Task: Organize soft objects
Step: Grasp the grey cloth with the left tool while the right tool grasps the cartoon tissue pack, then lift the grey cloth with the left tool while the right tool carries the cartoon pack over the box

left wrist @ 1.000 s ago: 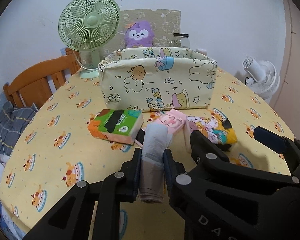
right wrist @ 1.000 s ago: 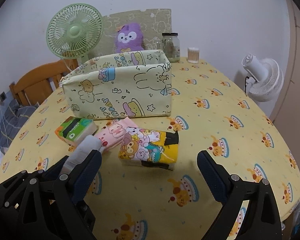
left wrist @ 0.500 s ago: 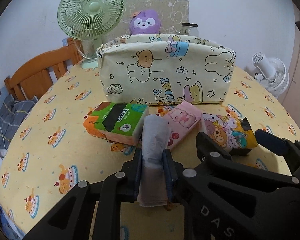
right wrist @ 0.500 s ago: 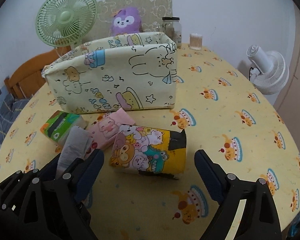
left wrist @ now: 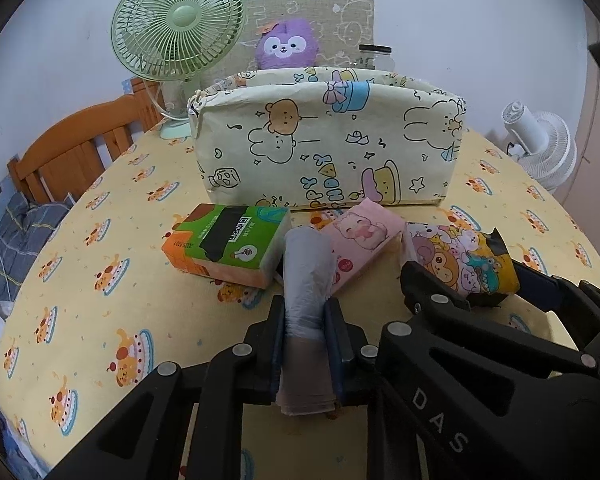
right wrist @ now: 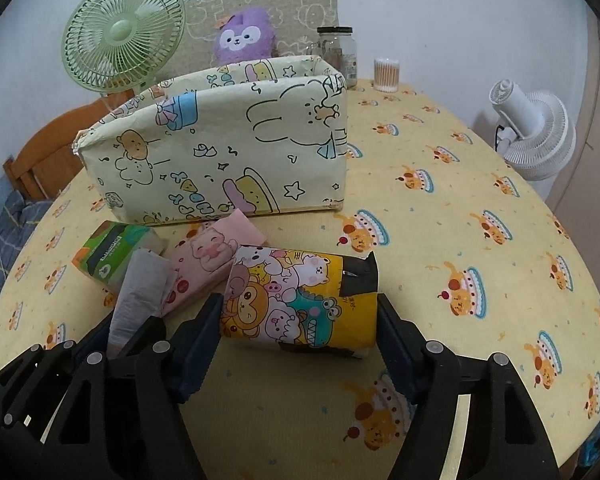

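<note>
Table (right wrist: 480, 208) with cake-print cloth carries everything. Fabric bin (left wrist: 328, 148) sits at 12 o'clock from both claws, open top. Its inside is hidden by the front wall, so can't tell if anything is already in it. Judging by that, the task looks early: four soft items are outside the bin, in a row just in front of it.

Cartoon tissue pack (right wrist: 300, 300) at 12 o'clock of the right claw (right wrist: 298, 344), on the table. That claw is spread wide, fingers flanking the pack; contact unclear, not gripping yet.

Green tissue pack (left wrist: 228, 244) at 10 o'clock of the left claw (left wrist: 306, 344); pink tissue pack (left wrist: 360, 248) at 1 o'clock, partly covered by its neighbours.

Grey bag roll (left wrist: 306, 280) is pinched in the left claw, which is clamped narrow on it. Its lower end is cut off behind the claw; lifted or resting, can't tell.

Left to do: all four into the bin.
</note>
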